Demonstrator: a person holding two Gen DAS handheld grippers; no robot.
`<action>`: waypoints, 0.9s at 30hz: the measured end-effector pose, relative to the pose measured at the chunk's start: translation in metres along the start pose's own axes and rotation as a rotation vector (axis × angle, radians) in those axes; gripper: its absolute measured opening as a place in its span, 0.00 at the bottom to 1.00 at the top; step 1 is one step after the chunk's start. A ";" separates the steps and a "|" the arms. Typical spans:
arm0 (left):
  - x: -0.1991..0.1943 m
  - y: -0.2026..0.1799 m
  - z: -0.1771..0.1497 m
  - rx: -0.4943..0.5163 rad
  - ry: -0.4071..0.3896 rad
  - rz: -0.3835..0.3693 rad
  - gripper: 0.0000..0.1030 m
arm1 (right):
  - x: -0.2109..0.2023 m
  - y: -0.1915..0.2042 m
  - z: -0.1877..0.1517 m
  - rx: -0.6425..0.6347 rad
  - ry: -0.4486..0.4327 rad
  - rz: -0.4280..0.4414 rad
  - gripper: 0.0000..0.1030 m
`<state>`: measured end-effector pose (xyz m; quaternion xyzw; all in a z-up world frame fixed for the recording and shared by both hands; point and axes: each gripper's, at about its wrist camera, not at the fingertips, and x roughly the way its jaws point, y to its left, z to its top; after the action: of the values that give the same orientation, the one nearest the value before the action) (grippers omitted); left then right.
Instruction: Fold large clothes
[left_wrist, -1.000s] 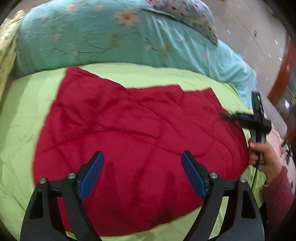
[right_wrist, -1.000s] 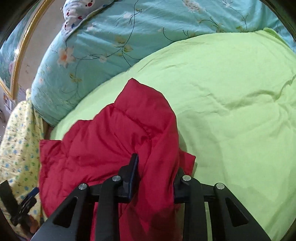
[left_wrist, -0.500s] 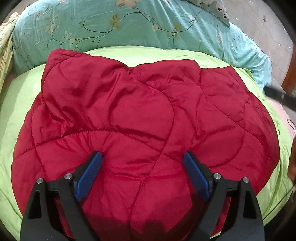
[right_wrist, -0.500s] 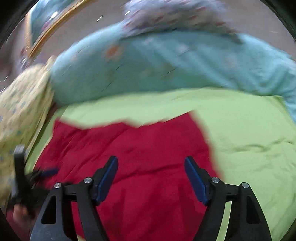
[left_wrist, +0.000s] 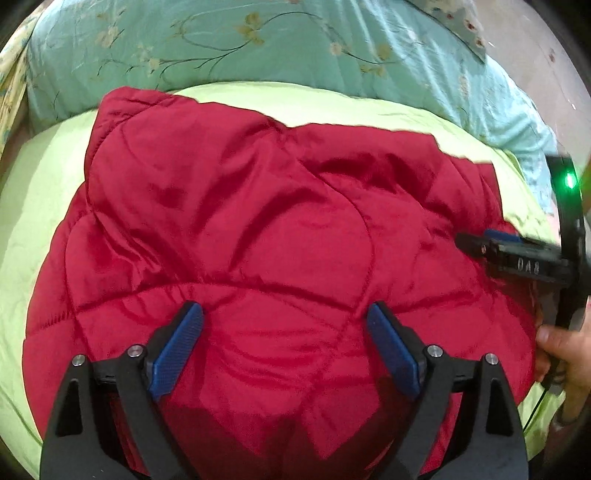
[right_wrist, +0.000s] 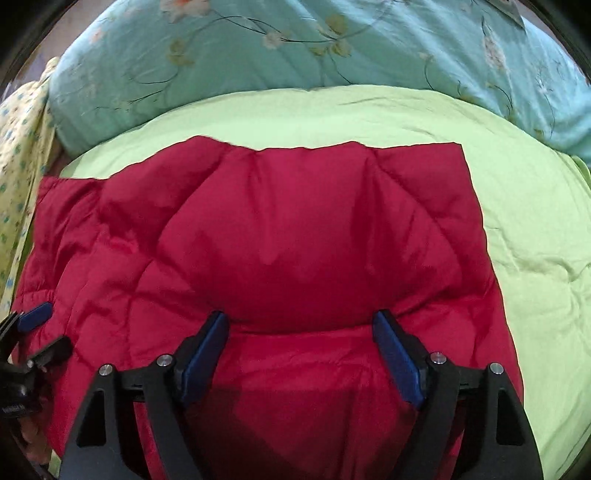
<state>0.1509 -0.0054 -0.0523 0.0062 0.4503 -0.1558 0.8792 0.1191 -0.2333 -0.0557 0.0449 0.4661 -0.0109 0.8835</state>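
Note:
A red quilted jacket lies spread flat on a light green bed cover; it also fills the right wrist view. My left gripper is open and empty, low over the jacket's near part. My right gripper is open and empty over the jacket's near right part. The right gripper also shows at the right edge of the left wrist view, over the jacket's right side. The left gripper shows at the left edge of the right wrist view.
A rolled teal floral quilt lies across the far side of the bed. A yellow floral cloth hangs at the left. The green cover extends to the right of the jacket. Tiled floor shows at the far right.
One second ago my right gripper was shut on a raised fold of the jacket. It has let go, opened and pulled back. The jacket now lies flat. The left gripper stayed open.

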 end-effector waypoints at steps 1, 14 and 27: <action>0.003 0.003 0.005 -0.016 0.006 0.000 0.89 | 0.002 -0.001 0.000 0.004 0.003 0.000 0.79; 0.035 0.031 0.030 -0.166 0.073 0.058 0.89 | 0.011 0.000 0.005 0.032 0.002 0.000 0.79; 0.048 0.033 0.037 -0.168 0.094 0.099 0.89 | 0.014 -0.003 0.005 0.034 -0.005 0.003 0.81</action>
<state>0.2158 0.0073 -0.0729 -0.0382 0.5016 -0.0735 0.8611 0.1304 -0.2362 -0.0646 0.0605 0.4637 -0.0175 0.8837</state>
